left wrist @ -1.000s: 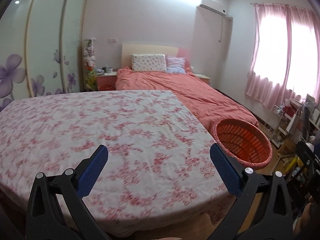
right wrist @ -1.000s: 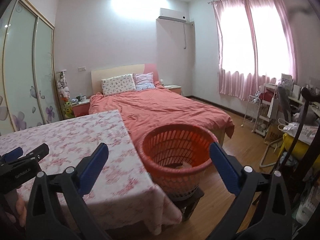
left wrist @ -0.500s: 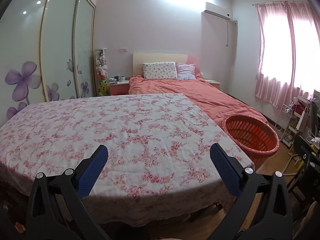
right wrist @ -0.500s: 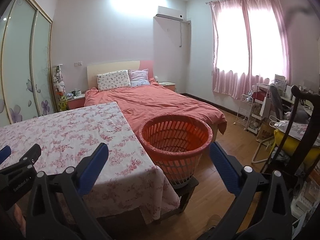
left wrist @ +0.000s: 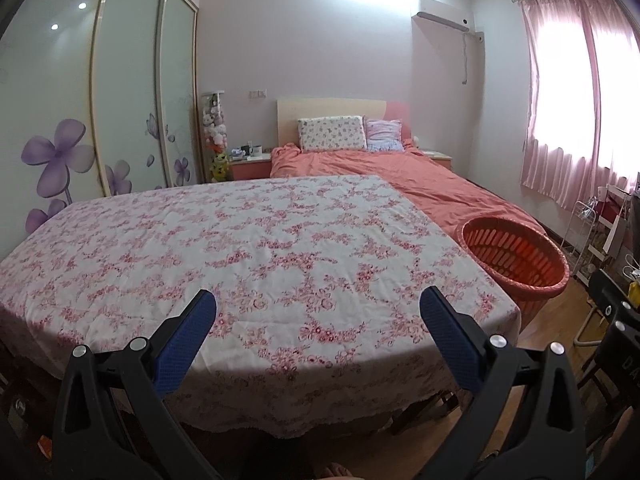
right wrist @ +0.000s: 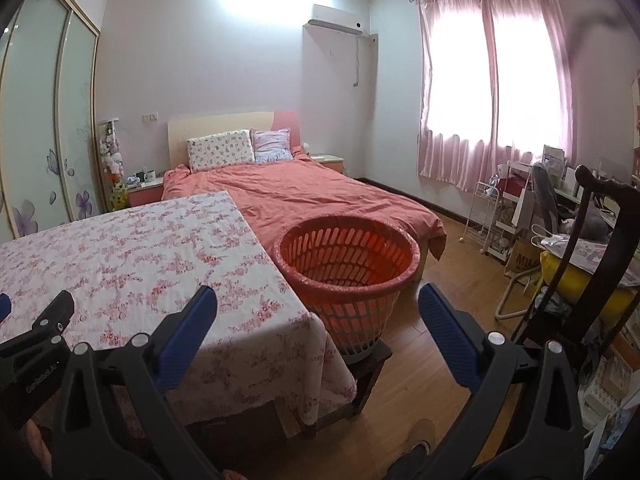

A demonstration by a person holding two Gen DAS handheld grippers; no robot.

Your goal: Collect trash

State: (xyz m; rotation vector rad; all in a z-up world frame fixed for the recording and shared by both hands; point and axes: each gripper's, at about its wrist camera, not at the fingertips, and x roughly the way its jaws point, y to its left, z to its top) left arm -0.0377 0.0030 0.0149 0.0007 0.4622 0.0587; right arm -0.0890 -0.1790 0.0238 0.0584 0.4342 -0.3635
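Observation:
An orange plastic basket (right wrist: 348, 268) stands on a low dark stool at the table's right side; it also shows in the left wrist view (left wrist: 516, 256). The table wears a pink floral cloth (left wrist: 240, 248), with no trash visible on it. My left gripper (left wrist: 318, 316) is open and empty, held back from the table's near edge. My right gripper (right wrist: 318, 312) is open and empty, in front of the basket and the table's corner (right wrist: 280, 320). The left gripper's body (right wrist: 36, 336) shows at the left edge of the right wrist view.
A bed with a coral duvet (right wrist: 312, 192) lies behind the table. Sliding wardrobe doors (left wrist: 100, 112) line the left wall. A dark wooden chair (right wrist: 592, 264), a white rack (right wrist: 492, 220) and cluttered shelves stand at the right on the wood floor (right wrist: 440, 292).
Both grippers have pulled back and risen away from the table and basket, so more of the room shows. Both stayed open and empty.

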